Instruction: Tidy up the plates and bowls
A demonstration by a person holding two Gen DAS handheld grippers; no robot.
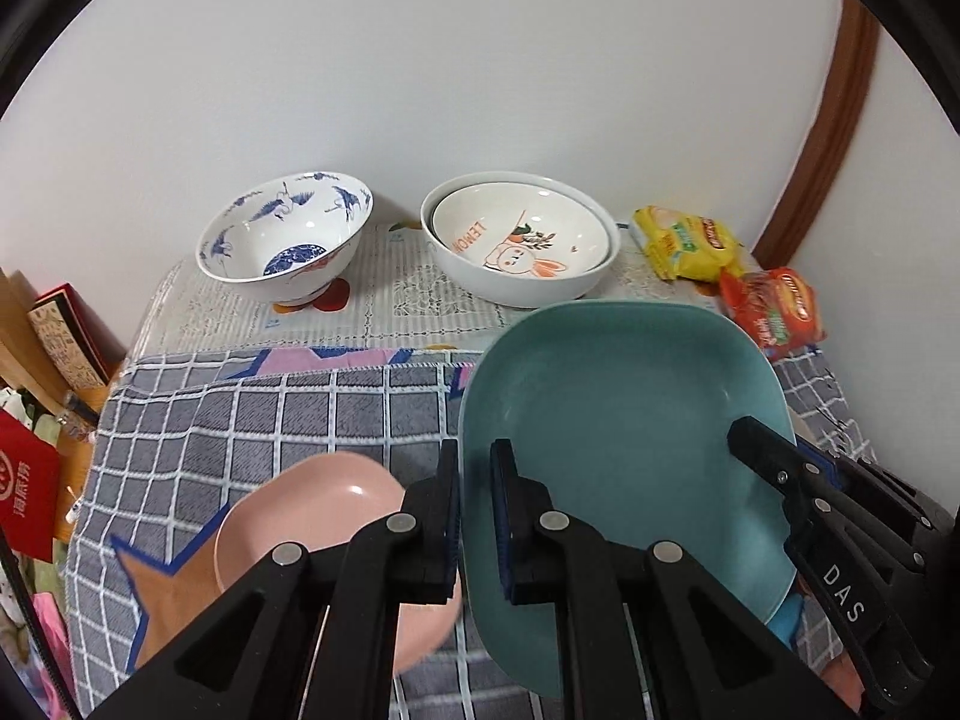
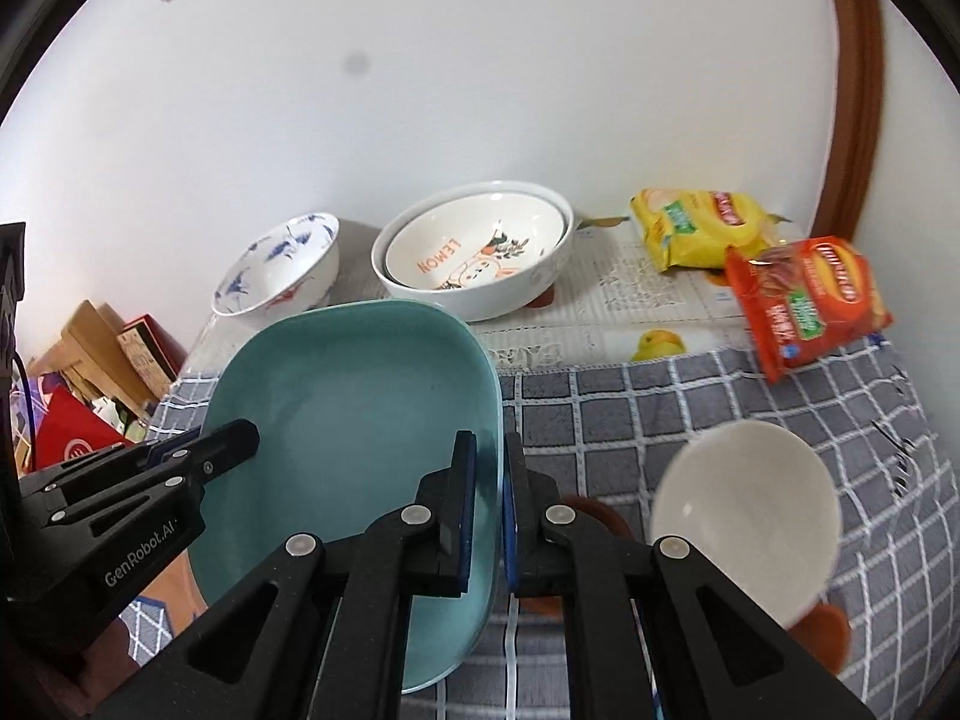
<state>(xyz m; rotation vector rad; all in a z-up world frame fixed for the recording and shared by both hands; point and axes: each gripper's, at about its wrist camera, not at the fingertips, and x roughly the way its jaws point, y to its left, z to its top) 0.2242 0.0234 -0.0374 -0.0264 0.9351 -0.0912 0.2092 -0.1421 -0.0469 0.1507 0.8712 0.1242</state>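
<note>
Both sets of fingers are clamping opposite rims of the teal plate: left gripper lower centre, right gripper likewise, sharing its weight, apparently. Plate is hanging above the checked table, pink plate at lower left.

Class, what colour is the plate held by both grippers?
Teal plate, clearest in the left wrist view.
</note>
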